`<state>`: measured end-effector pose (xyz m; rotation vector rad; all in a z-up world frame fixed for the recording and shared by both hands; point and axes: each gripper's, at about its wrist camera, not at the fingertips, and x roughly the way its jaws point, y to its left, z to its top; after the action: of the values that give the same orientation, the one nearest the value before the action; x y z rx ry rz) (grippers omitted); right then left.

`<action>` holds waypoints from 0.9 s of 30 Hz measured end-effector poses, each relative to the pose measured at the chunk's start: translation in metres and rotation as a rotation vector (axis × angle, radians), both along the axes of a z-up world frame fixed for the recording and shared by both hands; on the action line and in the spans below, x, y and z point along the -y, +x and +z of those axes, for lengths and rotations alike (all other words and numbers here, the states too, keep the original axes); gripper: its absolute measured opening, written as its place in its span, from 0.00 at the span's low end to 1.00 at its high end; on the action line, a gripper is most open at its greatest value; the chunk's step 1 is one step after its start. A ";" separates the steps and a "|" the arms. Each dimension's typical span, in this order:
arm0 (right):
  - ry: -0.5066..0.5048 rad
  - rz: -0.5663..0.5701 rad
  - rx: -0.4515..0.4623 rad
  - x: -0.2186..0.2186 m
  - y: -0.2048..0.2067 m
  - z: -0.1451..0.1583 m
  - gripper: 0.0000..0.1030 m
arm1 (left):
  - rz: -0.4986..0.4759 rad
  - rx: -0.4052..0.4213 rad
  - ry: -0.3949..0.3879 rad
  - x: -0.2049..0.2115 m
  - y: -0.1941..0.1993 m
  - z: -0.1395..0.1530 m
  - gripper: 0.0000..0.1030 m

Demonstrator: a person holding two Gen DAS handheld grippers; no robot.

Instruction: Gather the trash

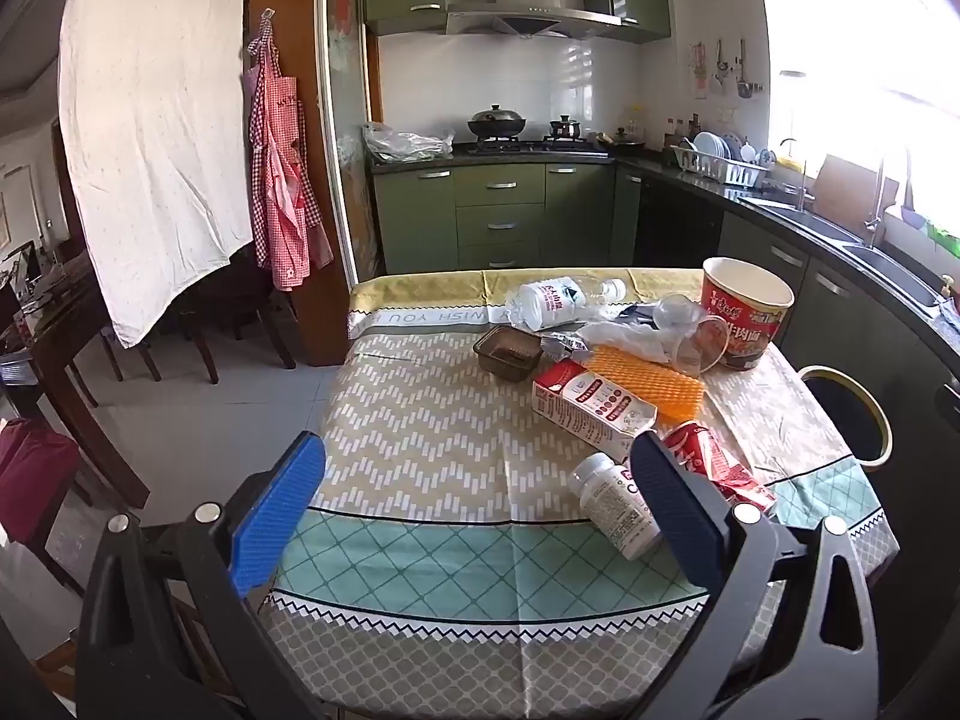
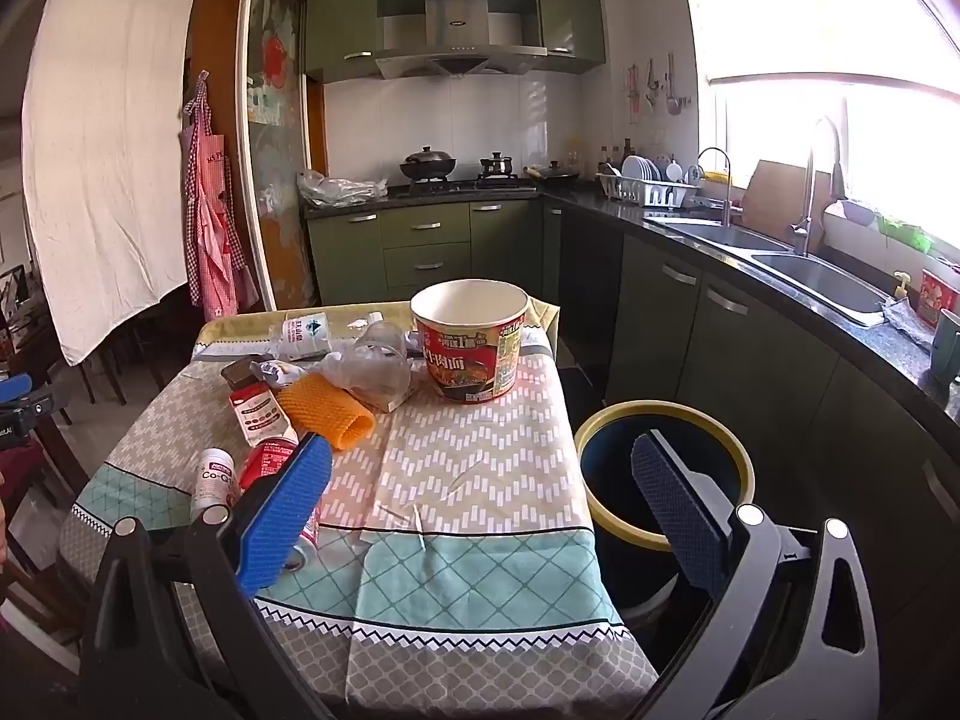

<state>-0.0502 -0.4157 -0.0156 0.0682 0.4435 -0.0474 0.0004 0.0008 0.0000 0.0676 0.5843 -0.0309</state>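
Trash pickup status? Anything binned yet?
Done: nothing visibly; what shows of the bin beside the table looks empty. In hand: nothing, since the left gripper and the right gripper are both open. Left: noodle cup, water bottle, carton, orange foam net, pill bottle, crushed red can, plastic wrap, brown tray.

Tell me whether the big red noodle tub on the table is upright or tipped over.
Upright. The noodle tub stands on its base on the tablecloth, its round mouth facing up and its pale inside wall showing.
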 end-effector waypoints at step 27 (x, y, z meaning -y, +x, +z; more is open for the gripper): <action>0.007 0.000 -0.008 0.001 0.004 -0.002 0.96 | 0.010 -0.011 -0.006 -0.001 0.001 -0.005 0.94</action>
<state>-0.0461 -0.4166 -0.0180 0.0752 0.4518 -0.0458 0.0014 0.0015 -0.0048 0.0588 0.5959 -0.0235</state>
